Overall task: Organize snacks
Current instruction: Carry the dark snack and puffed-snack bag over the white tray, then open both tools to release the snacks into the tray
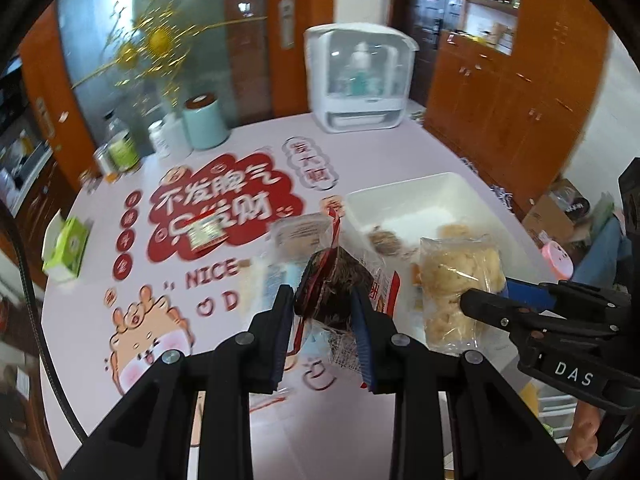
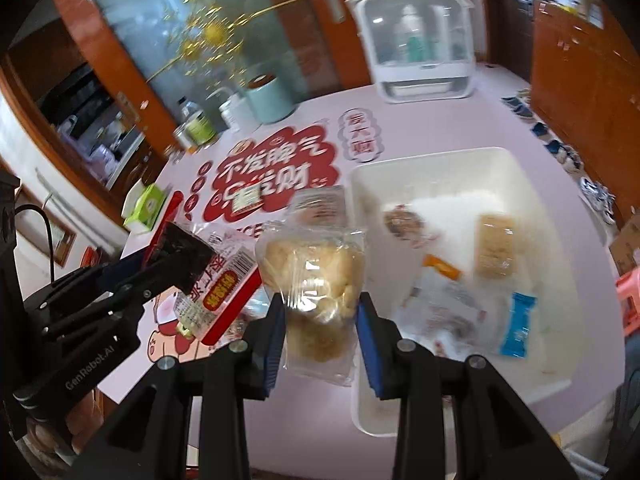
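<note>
The right tool [image 2: 320, 320] is clenched on a clear packet of pale puffed snacks [image 2: 316, 280], its blue pads pressed against the wrapper's two sides, and the packet hangs in the air just left of the white bin's [image 2: 532, 184] near-left corner. The left tool [image 1: 324, 316] is likewise clenched, grasping a dark snack in a red-and-clear wrapper [image 1: 332, 280], held above the bench [image 1: 260, 420] just beside the other packet; the right wrist view shows its red label with yellow print.

Both snacks are lifted clear of the bench, so the step in hand looks like the carry toward the bin. Inside the bin lie several items already: a beige bar [image 2: 496, 248], a blue packet [image 2: 518, 328], a small orange piece [image 2: 442, 266], a brownish round snack [image 2: 404, 220] and a clear wrapper with print [image 2: 444, 312]. Another flat packet [image 2: 320, 204] lies on the bench just outside the bin's left wall, so the sorting seems partway done.

The next move, as I judge it, calls for swinging each tool rightward over the rim and releasing above free floor in the bin. The two tools are close, so one should probably go first.

Farther out, the pink bench carries a red printed mat design [image 1: 224, 204], a green tissue box [image 1: 66, 250], a mint canister [image 1: 204, 122], some jars and a white appliance [image 1: 360, 80] at the far edge.
</note>
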`<action>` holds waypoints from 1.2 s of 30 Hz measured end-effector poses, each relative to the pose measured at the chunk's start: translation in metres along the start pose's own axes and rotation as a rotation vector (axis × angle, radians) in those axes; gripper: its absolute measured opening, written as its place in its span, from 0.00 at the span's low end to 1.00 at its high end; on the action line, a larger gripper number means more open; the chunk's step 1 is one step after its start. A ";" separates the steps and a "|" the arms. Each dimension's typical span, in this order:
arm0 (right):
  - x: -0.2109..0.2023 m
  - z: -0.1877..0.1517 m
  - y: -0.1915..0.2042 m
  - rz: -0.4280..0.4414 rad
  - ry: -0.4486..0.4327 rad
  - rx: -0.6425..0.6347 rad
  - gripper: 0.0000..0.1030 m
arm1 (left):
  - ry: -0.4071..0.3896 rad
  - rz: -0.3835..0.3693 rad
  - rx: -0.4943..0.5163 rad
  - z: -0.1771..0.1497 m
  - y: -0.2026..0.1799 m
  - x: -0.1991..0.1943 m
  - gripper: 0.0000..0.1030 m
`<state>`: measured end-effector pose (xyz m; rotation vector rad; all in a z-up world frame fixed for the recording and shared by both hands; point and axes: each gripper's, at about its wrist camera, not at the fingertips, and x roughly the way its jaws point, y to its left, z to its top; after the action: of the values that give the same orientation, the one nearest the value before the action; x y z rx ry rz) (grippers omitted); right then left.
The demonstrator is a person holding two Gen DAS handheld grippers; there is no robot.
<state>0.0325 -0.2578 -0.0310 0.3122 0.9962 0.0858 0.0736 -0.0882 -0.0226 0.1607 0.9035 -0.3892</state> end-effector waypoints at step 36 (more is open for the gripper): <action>-0.046 0.066 -0.110 -0.194 -0.186 0.094 0.34 | -0.056 -0.042 0.124 0.091 -0.126 0.051 0.27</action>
<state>0.0546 -0.3872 0.0069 0.3019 0.8424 -0.1638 0.1189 -0.2444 -0.0037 0.2435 0.8293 -0.4867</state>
